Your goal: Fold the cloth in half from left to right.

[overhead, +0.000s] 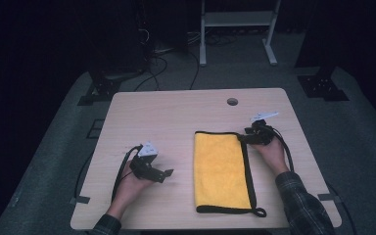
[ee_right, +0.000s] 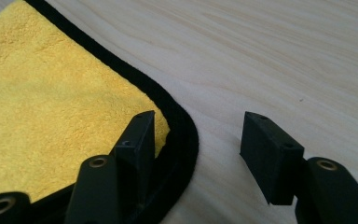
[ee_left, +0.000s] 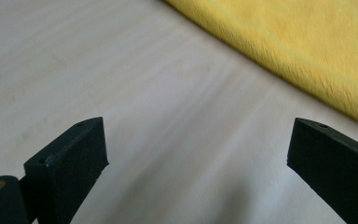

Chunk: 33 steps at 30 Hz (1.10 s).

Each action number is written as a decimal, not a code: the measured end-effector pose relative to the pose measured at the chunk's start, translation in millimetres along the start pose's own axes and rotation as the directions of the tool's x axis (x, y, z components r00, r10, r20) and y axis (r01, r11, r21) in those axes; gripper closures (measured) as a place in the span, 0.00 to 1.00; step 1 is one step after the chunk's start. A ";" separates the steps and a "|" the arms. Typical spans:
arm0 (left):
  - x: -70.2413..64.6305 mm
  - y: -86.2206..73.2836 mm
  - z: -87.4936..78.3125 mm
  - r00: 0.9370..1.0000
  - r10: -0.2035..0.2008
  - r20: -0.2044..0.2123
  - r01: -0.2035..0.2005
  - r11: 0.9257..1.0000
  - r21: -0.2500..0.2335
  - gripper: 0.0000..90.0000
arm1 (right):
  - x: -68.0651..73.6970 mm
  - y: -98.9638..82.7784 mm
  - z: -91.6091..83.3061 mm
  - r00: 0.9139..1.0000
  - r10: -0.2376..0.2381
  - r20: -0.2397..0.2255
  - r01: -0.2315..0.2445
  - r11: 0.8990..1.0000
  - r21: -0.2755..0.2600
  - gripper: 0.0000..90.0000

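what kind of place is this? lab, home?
Most likely a lab or recording studio, not a home. A lone wooden table stands on grey floor against black surroundings, cables run across the floor behind it, and a white metal frame stands at the back. On the table lies a yellow cloth.

A light wooden table (overhead: pixel 176 117) with rounded corners is seen from above in a dim room. A small round hole (overhead: pixel 232 102) is cut near its far edge. Grey flooring (overhead: pixel 362 137) is laid around the table. Beyond the far edge, the legs of a white metal frame (overhead: pixel 237 19) are seen, and dark cables (overhead: pixel 156 63) are trailed across the floor beside what may be a black stand base (overhead: pixel 100 88).
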<state>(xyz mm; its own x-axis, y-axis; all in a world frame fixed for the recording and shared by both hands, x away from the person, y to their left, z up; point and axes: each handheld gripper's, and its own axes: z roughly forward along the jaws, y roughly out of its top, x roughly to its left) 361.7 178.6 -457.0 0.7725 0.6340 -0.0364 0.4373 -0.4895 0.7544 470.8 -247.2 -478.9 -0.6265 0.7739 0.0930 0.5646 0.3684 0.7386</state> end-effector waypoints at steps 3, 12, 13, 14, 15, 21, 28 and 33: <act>5.7 20.0 9.9 1.000 0.002 0.002 -0.002 1.000 -0.017 0.06 | 1.6 -0.9 0.4 1.000 -0.017 0.012 0.017 1.000 -0.005 0.49; 19.9 72.1 57.1 1.000 0.030 -0.002 -0.030 0.999 -0.026 0.14 | 3.4 -5.7 0.5 0.999 -0.026 0.022 0.027 0.999 -0.038 0.49; 21.3 76.5 63.4 1.000 0.029 -0.005 -0.029 0.999 -0.028 0.14 | 3.5 -5.7 0.5 0.999 -0.026 0.023 0.027 0.999 -0.038 0.49; 23.0 80.8 69.9 1.000 0.027 -0.005 -0.028 0.999 -0.029 0.15 | 3.6 -5.8 0.5 0.999 -0.027 0.023 0.028 0.999 -0.038 0.49; 24.6 85.5 77.7 1.000 0.024 -0.007 -0.024 0.999 -0.022 0.15 | 3.6 -5.8 0.5 0.999 -0.027 0.024 0.028 0.999 -0.038 0.50; 31.9 96.5 108.9 1.000 -0.002 -0.019 0.002 1.000 -0.005 0.18 | 4.0 -5.8 0.5 0.999 -0.031 0.024 0.032 0.999 -0.037 0.50; 39.6 95.4 127.7 0.999 -0.030 -0.033 0.031 0.999 0.039 0.24 | 4.2 -6.0 0.4 0.999 -0.042 0.020 0.043 0.998 -0.039 0.53; 39.9 93.5 132.2 1.000 -0.018 -0.026 0.019 0.999 0.051 0.32 | 5.5 -6.5 -0.1 0.999 -0.044 0.010 0.044 0.998 -0.040 0.59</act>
<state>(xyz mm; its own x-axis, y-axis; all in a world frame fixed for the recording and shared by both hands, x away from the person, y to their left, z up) 494.3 79.0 -474.5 0.7523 0.6580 -0.0326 0.4750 -0.5074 0.7190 463.6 -245.4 -483.1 -0.6455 0.7618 0.0539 0.5142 0.3814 0.7682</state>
